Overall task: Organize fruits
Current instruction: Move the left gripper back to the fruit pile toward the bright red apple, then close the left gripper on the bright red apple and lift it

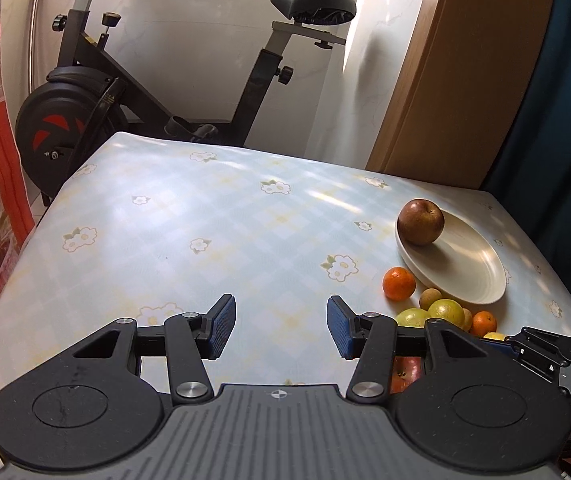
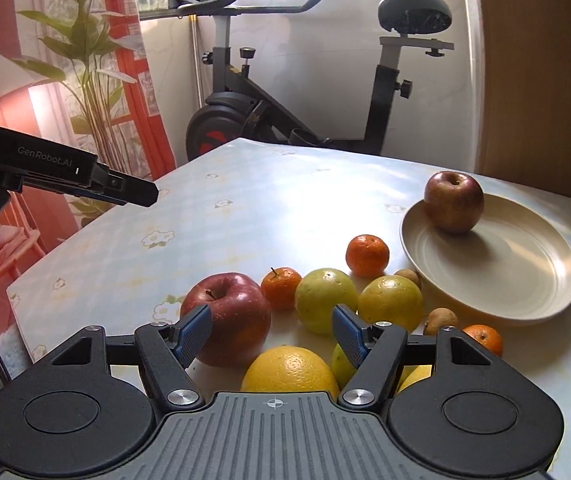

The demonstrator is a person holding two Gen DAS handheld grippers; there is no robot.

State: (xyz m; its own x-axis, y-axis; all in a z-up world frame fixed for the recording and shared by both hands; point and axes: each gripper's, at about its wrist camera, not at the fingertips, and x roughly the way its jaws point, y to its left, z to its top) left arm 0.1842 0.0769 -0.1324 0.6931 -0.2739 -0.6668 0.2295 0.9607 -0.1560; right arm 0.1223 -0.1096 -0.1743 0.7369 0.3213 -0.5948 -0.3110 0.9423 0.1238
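Checked cloth covers the table (image 2: 269, 200), and on its right side we see a cream plate (image 2: 525, 280) with one brownish apple (image 2: 453, 202) on its far rim. Near the plate, loose fruit lies together: a red apple (image 2: 233, 312), a big orange (image 2: 291, 368), two tangerines. Our right gripper (image 2: 273, 332) hangs over this fruit, jaws apart and gripping nothing. Our left gripper (image 1: 281, 326) is also apart, over bare cloth.
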